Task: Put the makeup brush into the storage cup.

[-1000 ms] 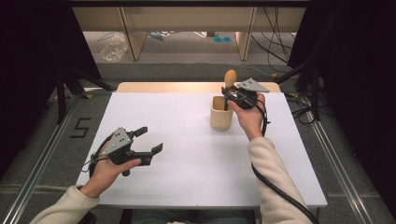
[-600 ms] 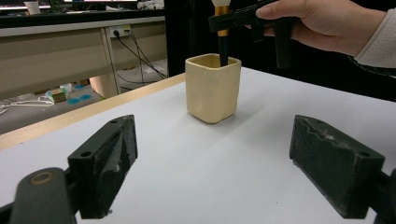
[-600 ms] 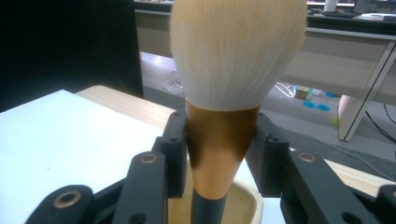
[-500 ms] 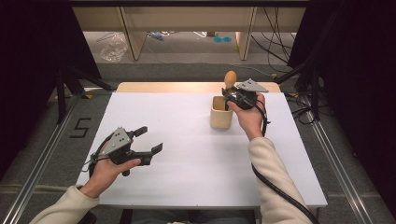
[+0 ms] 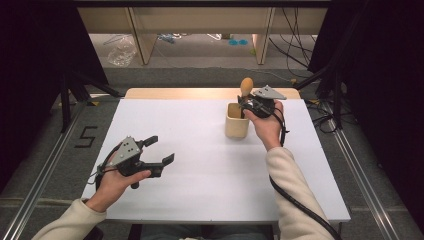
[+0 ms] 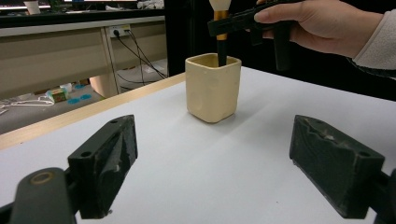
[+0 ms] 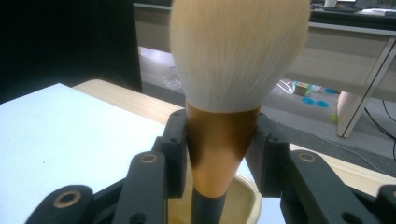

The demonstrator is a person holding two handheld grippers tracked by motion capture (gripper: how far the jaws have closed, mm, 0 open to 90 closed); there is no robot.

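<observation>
- Upright in the cream cup, the makeup brush stands with its black handle down inside and its bristles on top.
- Clamped on the brush's copper collar, the right gripper holds exactly as it did a second ago; nothing has shifted, so the brush looks seated but not yet let go.
- Well apart, the left gripper rests near the white table's front with jaws spread and empty.
</observation>
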